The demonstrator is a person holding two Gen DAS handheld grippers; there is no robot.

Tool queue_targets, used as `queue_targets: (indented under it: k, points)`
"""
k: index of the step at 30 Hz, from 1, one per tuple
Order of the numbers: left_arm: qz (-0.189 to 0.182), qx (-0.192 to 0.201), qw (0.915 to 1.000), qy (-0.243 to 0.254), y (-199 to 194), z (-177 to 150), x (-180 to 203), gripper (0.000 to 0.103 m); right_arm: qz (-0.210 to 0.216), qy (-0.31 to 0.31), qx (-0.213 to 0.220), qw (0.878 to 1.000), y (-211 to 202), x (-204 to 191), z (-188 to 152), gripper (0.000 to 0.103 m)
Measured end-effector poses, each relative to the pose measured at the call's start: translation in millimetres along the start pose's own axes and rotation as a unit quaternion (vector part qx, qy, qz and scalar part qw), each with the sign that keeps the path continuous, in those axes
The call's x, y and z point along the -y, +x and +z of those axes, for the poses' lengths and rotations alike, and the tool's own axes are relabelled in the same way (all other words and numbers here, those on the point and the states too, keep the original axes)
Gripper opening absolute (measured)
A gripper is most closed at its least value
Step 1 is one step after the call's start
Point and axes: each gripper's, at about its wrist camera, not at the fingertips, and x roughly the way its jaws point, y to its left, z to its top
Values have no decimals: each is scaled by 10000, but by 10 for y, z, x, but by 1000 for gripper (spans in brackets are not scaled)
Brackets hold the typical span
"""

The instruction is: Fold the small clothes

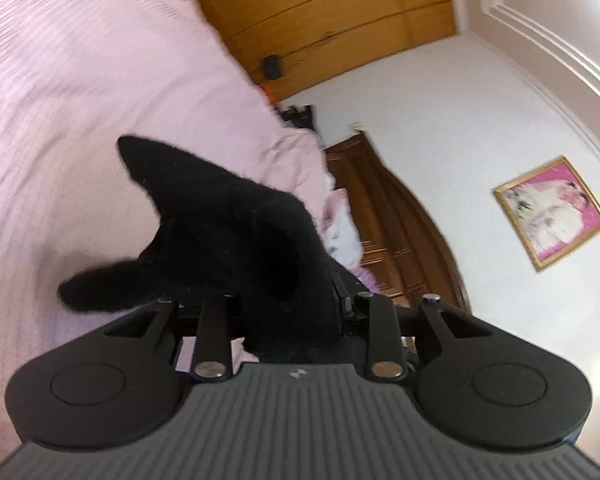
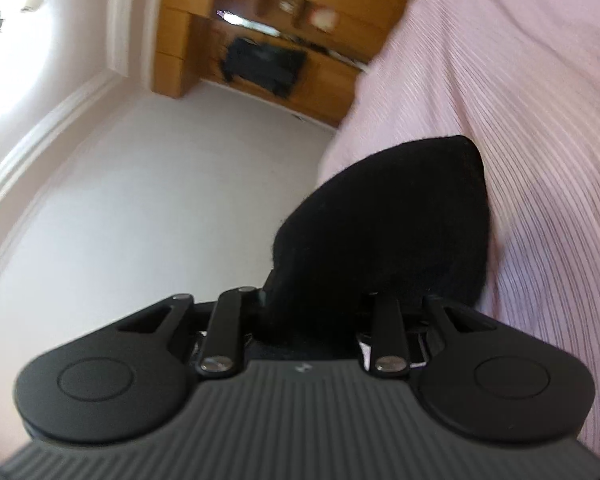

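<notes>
Pink striped sheet [image 1: 80, 92] covers the bed, w/ white walls, a wood wardrobe [image 1: 324, 4], a dark wood door [image 1: 396, 232] and a gold-framed pink picture [image 1: 550, 212] around it; right view shows wood shelves [image 2: 268, 28] w/ a dark blurred item, too smeared to ID. No readable writing, only a tiny logo on each gripper body. Black cloth [image 1: 228, 232] bunches out of the left gripper [image 1: 288, 312] and also the right gripper [image 2: 320, 312], both clamped on it, lifted above the sheet and hiding the fingertips and much of the bed ahead.
</notes>
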Motion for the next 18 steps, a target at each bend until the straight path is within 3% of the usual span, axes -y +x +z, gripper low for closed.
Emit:
queue_targets:
  k: [5,8,12,16,18]
  points:
    - [-92,-61,9994,324,146,-232,63,33,241,-155,75,9996,-236,192,-64,30]
    - [208,-363,9991,32,182,-674,-321,33,-108,94,-79,9999,-420,620,-409,30]
    - [809,-837,9919,-508,184,-1325,-838,33,-906,650,-391,9930,-800,1223,-1040,30]
    - [703,-738,9922,-712,70,-1721,-967,33,-845,967,-271,9914,-1098,1430,-1399,29]
    - [696,-733,9921,-741,26,-1801,-905,33,-878,649,-366,9933,-1135,1297,-1435,29]
